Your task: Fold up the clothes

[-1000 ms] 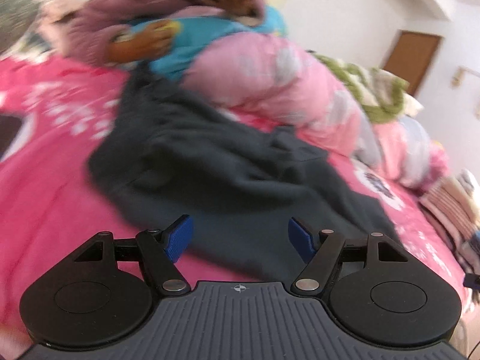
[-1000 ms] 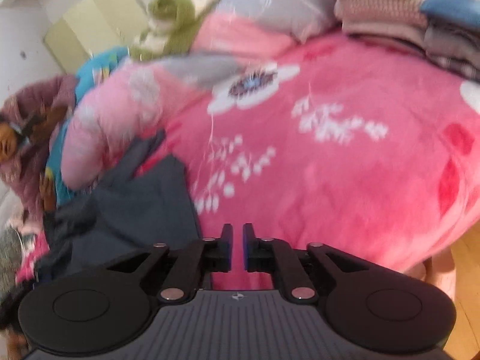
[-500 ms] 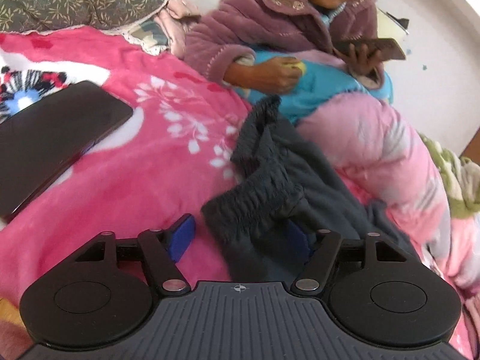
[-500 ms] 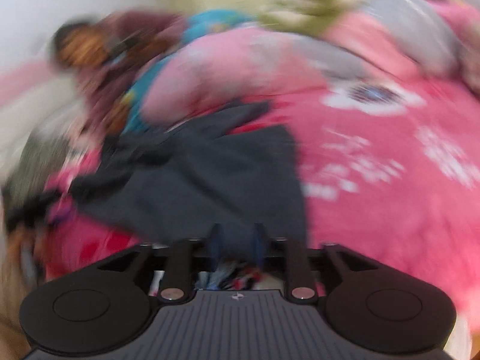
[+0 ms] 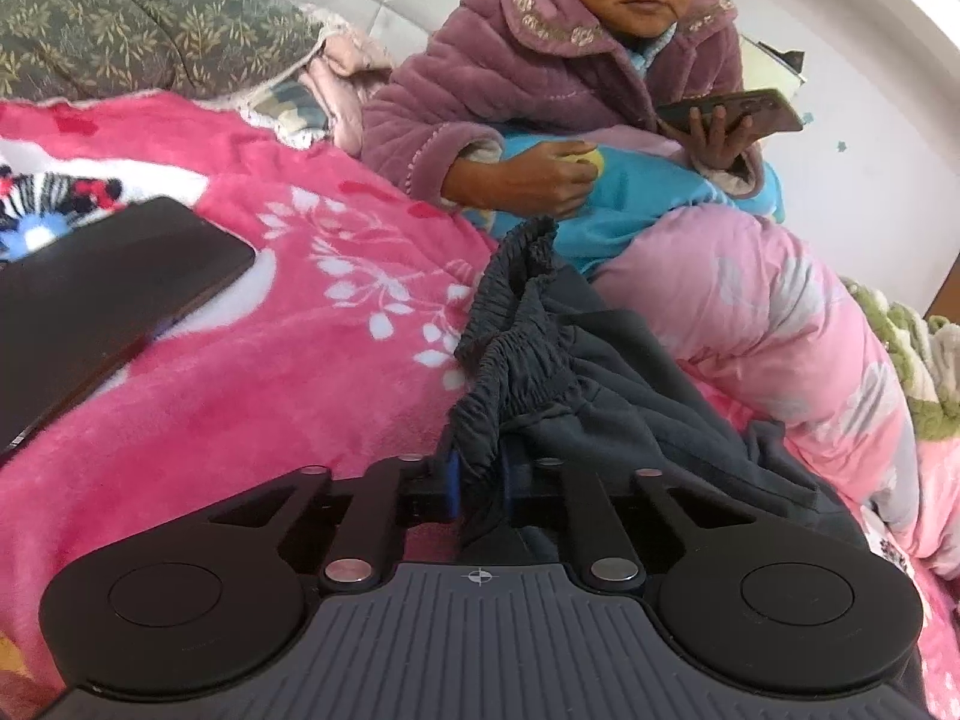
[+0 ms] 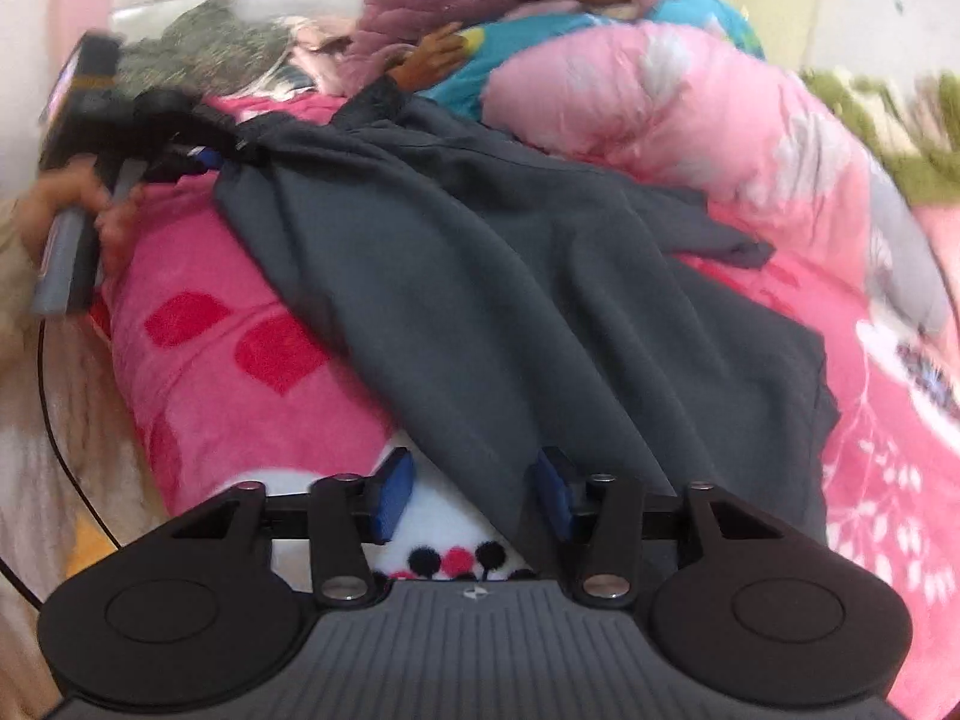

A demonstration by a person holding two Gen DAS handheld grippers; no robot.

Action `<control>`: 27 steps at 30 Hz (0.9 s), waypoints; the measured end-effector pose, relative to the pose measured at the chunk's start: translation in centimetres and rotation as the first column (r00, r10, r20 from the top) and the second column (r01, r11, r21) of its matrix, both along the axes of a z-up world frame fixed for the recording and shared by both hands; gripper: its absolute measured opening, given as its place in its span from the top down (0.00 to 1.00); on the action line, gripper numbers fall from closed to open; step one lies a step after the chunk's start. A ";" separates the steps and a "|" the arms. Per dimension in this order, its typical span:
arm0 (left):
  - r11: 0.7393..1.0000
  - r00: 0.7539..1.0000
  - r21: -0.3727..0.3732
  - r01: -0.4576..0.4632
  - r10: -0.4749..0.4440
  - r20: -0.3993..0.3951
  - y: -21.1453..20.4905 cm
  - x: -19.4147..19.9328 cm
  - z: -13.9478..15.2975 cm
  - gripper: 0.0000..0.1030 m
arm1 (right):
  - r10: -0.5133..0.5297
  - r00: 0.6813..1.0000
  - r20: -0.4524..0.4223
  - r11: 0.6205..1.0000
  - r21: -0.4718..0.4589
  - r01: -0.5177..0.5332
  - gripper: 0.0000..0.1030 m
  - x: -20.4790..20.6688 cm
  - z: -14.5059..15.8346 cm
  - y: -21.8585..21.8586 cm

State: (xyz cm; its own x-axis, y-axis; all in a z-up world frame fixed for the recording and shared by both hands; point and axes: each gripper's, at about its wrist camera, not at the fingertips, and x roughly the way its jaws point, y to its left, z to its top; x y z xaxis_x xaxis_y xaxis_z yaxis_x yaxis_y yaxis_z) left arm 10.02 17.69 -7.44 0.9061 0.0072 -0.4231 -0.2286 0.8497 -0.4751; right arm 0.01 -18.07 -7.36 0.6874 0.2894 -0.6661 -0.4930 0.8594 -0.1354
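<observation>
Dark grey trousers (image 5: 600,408) lie across a pink floral blanket (image 5: 270,372). My left gripper (image 5: 478,474) is closing, and its blue pads press on the gathered elastic waistband (image 5: 516,330). In the right wrist view the trousers (image 6: 480,276) stretch from the left gripper (image 6: 204,159) at the upper left down to my right gripper (image 6: 474,492). The right jaws are closing but stand apart. The trouser leg's edge lies between them beside the right pad (image 6: 555,495), with no pad pressing on it.
A person in a purple robe (image 5: 540,72) sits at the head of the bed with a phone (image 5: 729,111). A pink quilt (image 5: 780,312) borders the trousers on the right. A flat black slab (image 5: 102,300) lies on the blanket at the left. The bed's edge (image 6: 120,420) drops away at the left.
The left jaws have closed on the waistband. The right gripper has swung across the bed and rolled, and now sits at the trouser leg's end with its jaws apart.
</observation>
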 end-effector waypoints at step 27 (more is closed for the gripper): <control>0.981 0.991 0.151 -0.121 0.127 -0.032 1.6 -9.1 3.4 0.42 | -0.022 0.994 -0.109 0.958 0.281 0.052 0.59 -3.5 1.6 -4.1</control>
State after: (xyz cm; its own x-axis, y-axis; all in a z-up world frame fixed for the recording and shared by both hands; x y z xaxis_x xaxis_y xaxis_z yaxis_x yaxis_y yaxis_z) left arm 0.92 19.30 -4.01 0.8759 0.1838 -0.4460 -0.3535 0.8737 -0.3341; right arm -3.49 -22.16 -5.78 0.6324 0.4518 -0.6292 -0.4586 0.8730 0.1659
